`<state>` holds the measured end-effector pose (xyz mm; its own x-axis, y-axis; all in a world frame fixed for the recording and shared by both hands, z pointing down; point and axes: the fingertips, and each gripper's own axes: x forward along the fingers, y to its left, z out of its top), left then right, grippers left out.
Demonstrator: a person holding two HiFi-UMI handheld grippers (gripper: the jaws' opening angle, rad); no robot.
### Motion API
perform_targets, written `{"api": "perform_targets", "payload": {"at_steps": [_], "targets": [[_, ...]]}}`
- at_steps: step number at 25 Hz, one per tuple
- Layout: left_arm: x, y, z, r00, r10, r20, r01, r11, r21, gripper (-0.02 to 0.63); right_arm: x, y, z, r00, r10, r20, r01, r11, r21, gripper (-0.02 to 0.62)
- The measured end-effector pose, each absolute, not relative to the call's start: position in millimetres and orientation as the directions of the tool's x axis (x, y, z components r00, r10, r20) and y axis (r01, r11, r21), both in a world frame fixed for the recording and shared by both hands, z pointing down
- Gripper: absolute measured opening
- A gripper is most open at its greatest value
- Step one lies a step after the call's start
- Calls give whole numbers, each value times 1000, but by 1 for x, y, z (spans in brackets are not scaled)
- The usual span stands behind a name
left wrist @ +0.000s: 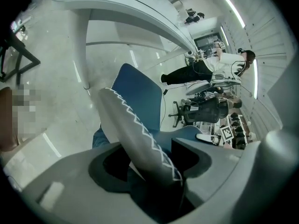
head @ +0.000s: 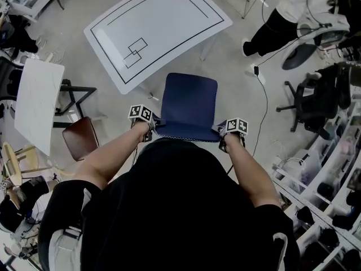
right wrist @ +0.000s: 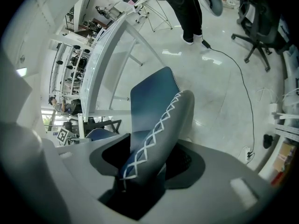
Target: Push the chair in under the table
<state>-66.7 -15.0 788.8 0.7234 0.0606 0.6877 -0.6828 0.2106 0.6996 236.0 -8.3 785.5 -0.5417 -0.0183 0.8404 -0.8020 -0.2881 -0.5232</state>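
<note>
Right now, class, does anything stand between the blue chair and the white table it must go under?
Nothing visible does. The blue chair, clamped at its backrest by the left gripper and right gripper, faces the white table across bare floor. A black cable lies off to the right, outside that path.

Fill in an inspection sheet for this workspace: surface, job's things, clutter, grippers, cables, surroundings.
Surface: pale glossy floor.
Job's things: blue chair stands before the white table, not yet under it.
Clutter: nothing seen.
Grippers: left gripper and right gripper each shut on the chair's backrest edge.
Cables: black cable trails over the floor right of the chair.
Surroundings: brown chair, second table, office chair, shelves, standing person.
</note>
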Motion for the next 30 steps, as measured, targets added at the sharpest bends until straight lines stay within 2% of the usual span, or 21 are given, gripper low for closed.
{"api": "perform_targets", "payload": {"at_steps": [13,30], "targets": [[-63,-62,774,743,-27,669,-642,255,723,391,239,-77,768,-536,-6,844,-822,-224,-524,262],[-14,-127,763,652,-228,723,-576,471,668,391,271,-225,779,-574,181,799,-813,-10,-582,262]]}}
